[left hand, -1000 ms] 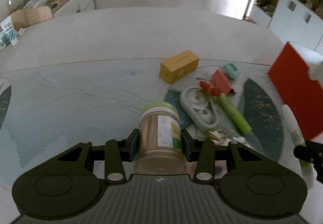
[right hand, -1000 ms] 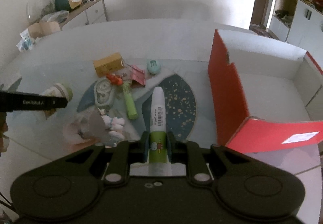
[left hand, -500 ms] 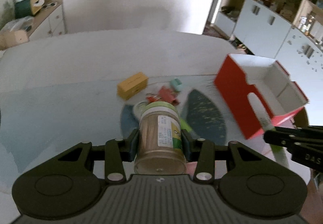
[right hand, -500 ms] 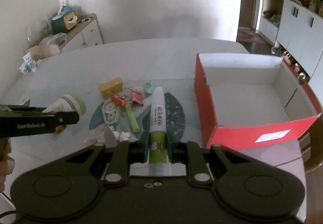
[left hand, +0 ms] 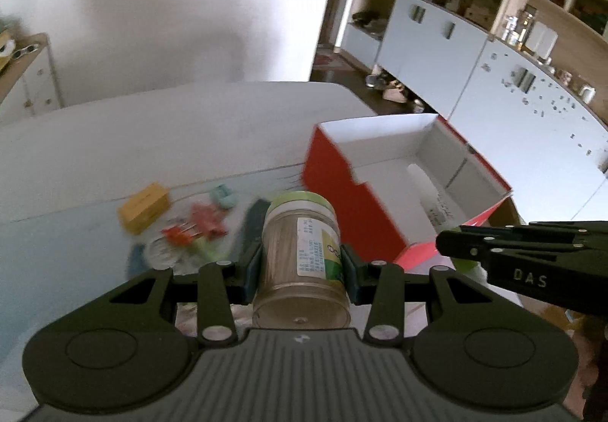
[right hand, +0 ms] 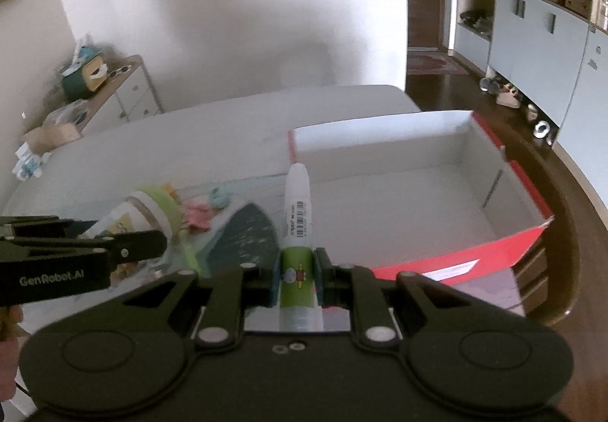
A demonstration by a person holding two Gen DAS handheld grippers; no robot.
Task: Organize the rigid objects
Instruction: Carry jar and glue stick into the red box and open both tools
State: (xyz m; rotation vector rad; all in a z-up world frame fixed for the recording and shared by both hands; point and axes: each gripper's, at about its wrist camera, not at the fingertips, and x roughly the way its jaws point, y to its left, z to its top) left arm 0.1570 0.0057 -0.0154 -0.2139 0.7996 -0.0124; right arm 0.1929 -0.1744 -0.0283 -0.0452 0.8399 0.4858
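My left gripper is shut on a clear jar with a green lid, held above the table just left of the red box. My right gripper is shut on a white and green glue tube, its tip at the box's near left corner. The box is open with a white inside. In the left wrist view the tube pokes over the box. In the right wrist view the jar and left gripper show at the left.
On the table left of the box lie a yellow box, red and pink clips, a teal piece, a green stick and a dark speckled mat. White cabinets stand at the right, a low dresser at the left.
Both grippers have risen and moved right toward the red box with their loads. The tube's tip now reaches over the box's edge; the jar is next to its left wall.
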